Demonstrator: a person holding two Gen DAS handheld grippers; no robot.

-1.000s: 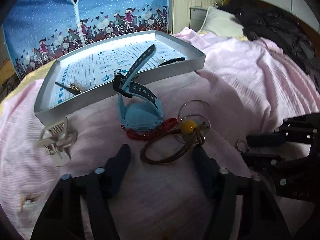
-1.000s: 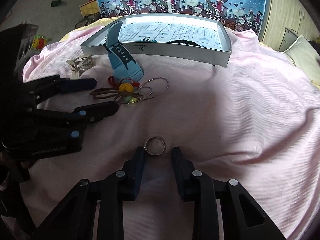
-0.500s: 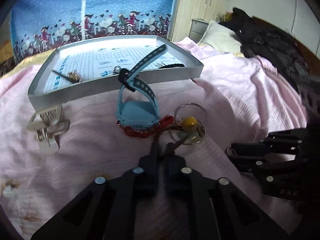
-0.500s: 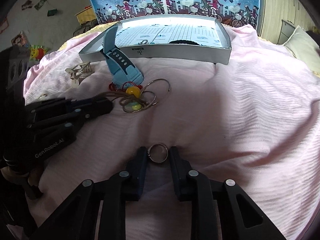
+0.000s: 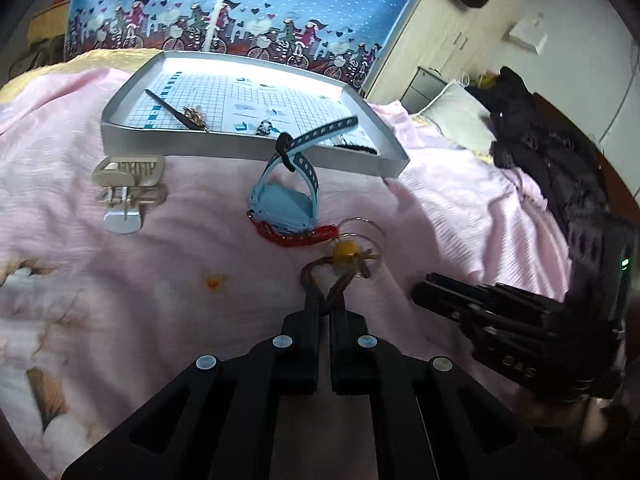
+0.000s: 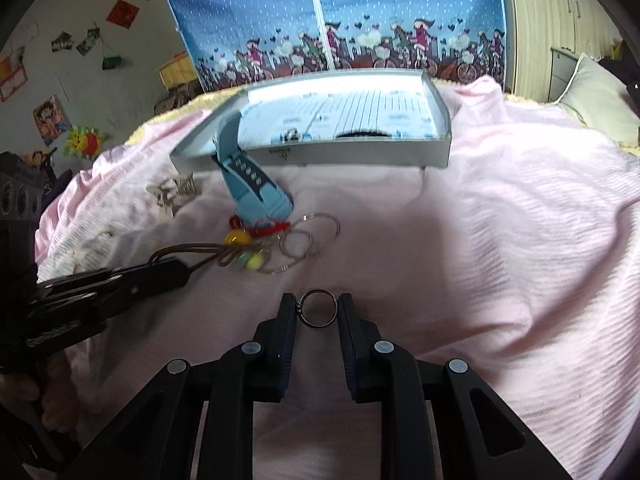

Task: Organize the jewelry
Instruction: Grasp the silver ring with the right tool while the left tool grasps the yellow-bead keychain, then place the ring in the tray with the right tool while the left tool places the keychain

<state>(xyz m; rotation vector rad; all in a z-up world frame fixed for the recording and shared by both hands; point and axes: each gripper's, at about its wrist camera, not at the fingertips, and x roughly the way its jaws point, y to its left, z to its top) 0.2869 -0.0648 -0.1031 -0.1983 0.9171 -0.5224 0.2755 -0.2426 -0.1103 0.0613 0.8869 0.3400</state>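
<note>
Nearest, the right gripper [image 6: 318, 309] pinches a small metal ring [image 6: 318, 313] between its fingers above the pink blanket [image 6: 500, 248]. To the left, the left gripper [image 5: 327, 300] has its jaws pressed together on a brown cord [image 5: 320, 278] with beads. Farther off lie a blue watch [image 5: 286, 200] and a hair clip [image 5: 128, 188], then the grey tray [image 5: 248, 146].

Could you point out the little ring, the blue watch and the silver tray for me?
ring [image 6: 318, 313], right wrist view, on its metal band between the fingers.
blue watch [image 5: 285, 206], left wrist view, on its face.
silver tray [image 5: 240, 146], left wrist view, on its near wall.
</note>
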